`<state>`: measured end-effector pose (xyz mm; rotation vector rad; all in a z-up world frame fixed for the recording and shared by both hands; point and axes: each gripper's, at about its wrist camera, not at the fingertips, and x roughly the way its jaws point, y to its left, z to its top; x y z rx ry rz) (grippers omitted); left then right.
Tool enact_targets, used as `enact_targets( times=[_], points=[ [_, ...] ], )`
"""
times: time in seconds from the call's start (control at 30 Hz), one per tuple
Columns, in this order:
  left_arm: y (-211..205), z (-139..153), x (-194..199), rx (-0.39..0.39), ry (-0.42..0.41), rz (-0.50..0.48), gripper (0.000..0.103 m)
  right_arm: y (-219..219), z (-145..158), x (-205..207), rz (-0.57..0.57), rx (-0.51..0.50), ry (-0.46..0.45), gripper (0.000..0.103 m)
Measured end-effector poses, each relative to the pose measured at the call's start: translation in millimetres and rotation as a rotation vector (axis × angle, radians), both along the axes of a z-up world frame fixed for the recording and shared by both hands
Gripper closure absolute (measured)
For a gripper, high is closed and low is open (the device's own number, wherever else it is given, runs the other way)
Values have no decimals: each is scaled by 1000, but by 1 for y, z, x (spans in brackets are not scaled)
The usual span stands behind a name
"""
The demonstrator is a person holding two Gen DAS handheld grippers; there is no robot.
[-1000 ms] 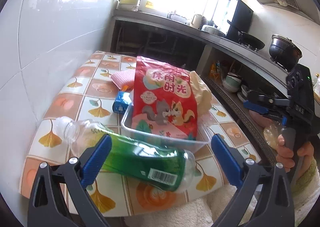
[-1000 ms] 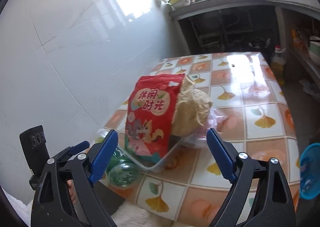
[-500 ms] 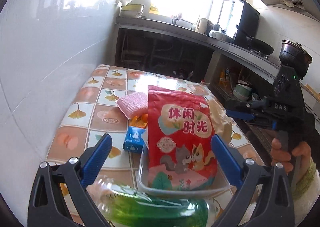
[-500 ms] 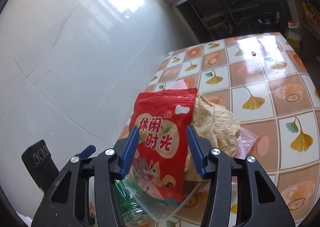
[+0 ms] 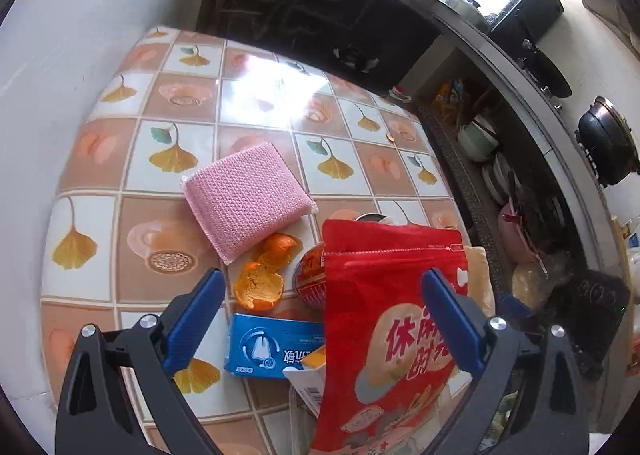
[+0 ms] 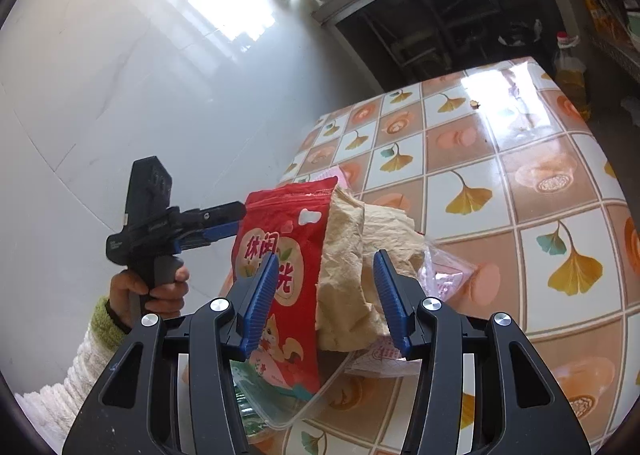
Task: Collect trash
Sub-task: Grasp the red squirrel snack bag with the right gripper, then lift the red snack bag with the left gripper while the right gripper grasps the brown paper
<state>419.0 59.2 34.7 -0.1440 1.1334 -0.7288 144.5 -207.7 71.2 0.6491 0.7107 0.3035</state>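
At the bottom centre of the right wrist view, our right gripper (image 6: pixel 326 295) stands with its blue pads about half apart, and we cannot tell whether they press on anything. Between them in the frame rise the red snack bag (image 6: pixel 280 255) and the crumpled brown paper (image 6: pixel 352 255), both standing in a clear plastic container (image 6: pixel 296 411) on the tiled table (image 6: pixel 520 183). A pinkish plastic wrapper (image 6: pixel 444 275) lies just right of the paper. At centre left, a hand (image 6: pixel 152 287) in a white sleeve with a green cuff holds our other tool.

At the bottom of the left wrist view, our left gripper (image 5: pixel 320 315) is spread wide and holds nothing. Between its pads lie a blue box (image 5: pixel 272 347) and, on the right, the red bag (image 5: pixel 384 335). Just above the box sit orange peels (image 5: pixel 260 287) and a red can (image 5: pixel 312 275). Higher, near frame centre, a pink sponge (image 5: pixel 248 195) rests flat on the table. At the upper right runs a kitchen counter (image 5: pixel 500 51) with a black pot (image 5: pixel 608 143).
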Motion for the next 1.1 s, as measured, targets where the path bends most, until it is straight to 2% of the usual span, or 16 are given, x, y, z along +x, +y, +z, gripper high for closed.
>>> enact_targets(
  times=[0.1, 0.13, 0.23, 0.3, 0.4, 0.5, 0.63, 0.77, 0.87, 0.97, 1.1],
  points=[
    [1, -12, 14, -63, 81, 5, 13, -5, -3, -2, -1, 7, 5, 55],
    [0, -17, 17, -73, 106, -8, 18, -6, -5, 0, -2, 9, 6, 55],
    [-3, -22, 18, -97, 140, -19, 30, -9, -6, -2, -6, 12, 7, 55],
    [-4, -21, 14, -111, 133, -31, 35, -10, -7, -3, -10, 13, 7, 55],
    [-9, -23, 10, -102, 130, -53, 37, -10, -9, -4, -10, 20, 16, 55],
    [-11, -30, 11, -107, 174, -63, 37, -7, -9, -3, -7, 20, 17, 55],
    [-8, -32, 12, -161, 207, -79, 37, -4, -8, -1, -6, 18, 18, 55],
    [0, -21, 7, -251, 183, -108, 38, -4, -8, 1, -9, 14, 23, 55],
    [2, -11, -1, -258, 141, -126, 39, -4, -10, 2, -14, 14, 25, 55],
    [2, -3, -10, -272, 115, -162, 46, -4, -11, 2, -16, 14, 25, 55],
    [-2, 3, -22, -240, 77, -204, 61, -4, -11, 2, -19, 14, 24, 55]
  ],
)
